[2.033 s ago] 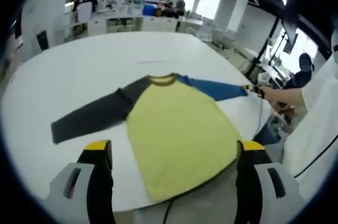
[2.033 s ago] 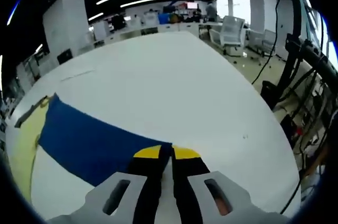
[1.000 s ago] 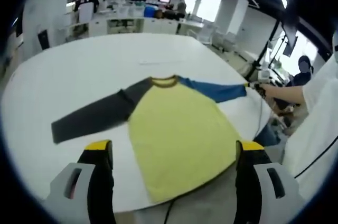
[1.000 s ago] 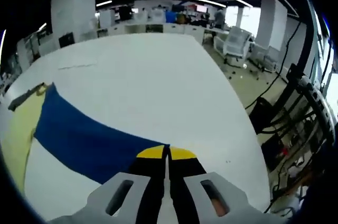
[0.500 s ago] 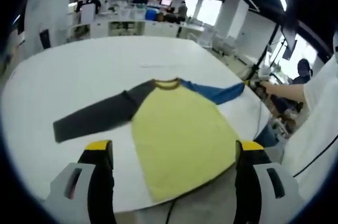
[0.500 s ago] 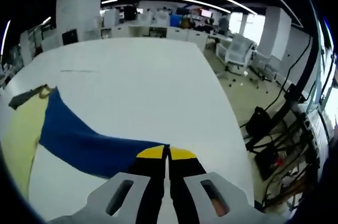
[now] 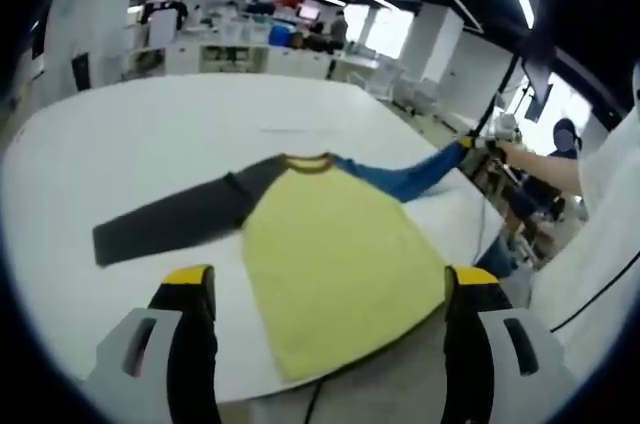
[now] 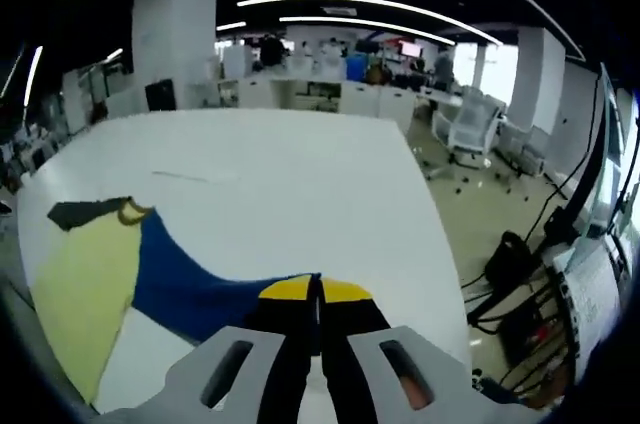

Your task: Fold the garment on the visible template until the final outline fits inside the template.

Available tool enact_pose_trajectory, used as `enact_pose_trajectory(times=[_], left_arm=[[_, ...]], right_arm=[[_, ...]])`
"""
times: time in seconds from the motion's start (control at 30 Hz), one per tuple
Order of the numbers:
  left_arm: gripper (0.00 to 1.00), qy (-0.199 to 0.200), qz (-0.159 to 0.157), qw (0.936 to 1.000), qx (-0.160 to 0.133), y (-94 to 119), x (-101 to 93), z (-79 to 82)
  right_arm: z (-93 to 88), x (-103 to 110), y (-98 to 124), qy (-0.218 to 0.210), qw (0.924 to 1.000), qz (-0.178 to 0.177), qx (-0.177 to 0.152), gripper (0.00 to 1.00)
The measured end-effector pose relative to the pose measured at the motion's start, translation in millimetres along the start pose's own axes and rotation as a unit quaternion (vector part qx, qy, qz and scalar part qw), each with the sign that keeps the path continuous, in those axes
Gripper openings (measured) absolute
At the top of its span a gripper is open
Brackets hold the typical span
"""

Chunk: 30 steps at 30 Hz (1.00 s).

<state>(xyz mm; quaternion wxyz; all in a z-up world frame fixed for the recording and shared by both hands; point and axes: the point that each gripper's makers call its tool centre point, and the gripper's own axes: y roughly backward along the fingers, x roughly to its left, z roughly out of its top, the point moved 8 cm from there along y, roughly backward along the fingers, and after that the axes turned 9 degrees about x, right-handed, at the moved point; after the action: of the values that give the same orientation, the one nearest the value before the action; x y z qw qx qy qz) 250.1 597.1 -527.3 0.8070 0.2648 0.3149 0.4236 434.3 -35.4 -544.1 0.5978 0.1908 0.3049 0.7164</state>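
A long-sleeved shirt with a yellow body (image 7: 330,264) lies flat on the white table (image 7: 150,134), its hem toward the near edge. Its dark grey sleeve (image 7: 165,219) stretches out to the left. Its blue sleeve (image 7: 410,176) rises off the table to the right, its cuff pinched in my right gripper (image 7: 478,142). In the right gripper view the right gripper (image 8: 313,289) is shut on the blue sleeve (image 8: 200,289), with the yellow body (image 8: 80,294) at left. My left gripper (image 7: 325,279) stands open above the hem, holding nothing.
A thin dark line (image 7: 285,130) is marked on the table beyond the collar. A person's arm (image 7: 540,166) and white clothing (image 7: 600,244) are at the right. Office chairs (image 8: 470,119) and cables (image 8: 520,274) stand off the table's right edge.
My right gripper has lifted the blue sleeve's cuff up off the table and drawn it inward. The left gripper has stayed in place, open.
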Motion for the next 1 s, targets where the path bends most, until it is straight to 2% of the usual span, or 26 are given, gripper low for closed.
enact_pose_trajectory(times=[0.33, 0.53, 0.63, 1.0], left_arm=[[0.92, -0.010, -0.009, 0.9998, -0.014, 14.7, 10.0, -8.8], [0.92, -0.011, -0.012, 0.9998, -0.015, 25.0, 9.4, -18.7], [0.92, -0.011, -0.013, 0.9997, -0.019, 33.5, 9.6, -22.9], [0.92, -0.010, -0.011, 0.9995, -0.029, 51.4, 16.6, -31.3]], right_arm=[[51.3, 48.8, 24.8, 0.043, 0.9964, 0.054, -0.050, 0.02], [81.5, 82.5, 36.1, 0.029, 0.9907, 0.104, -0.083, 0.02], [94.2, 100.9, 42.2, 0.040, 0.9874, 0.121, -0.095, 0.02], [117.3, 157.6, 48.8, 0.058, 0.9779, 0.173, -0.102, 0.02]])
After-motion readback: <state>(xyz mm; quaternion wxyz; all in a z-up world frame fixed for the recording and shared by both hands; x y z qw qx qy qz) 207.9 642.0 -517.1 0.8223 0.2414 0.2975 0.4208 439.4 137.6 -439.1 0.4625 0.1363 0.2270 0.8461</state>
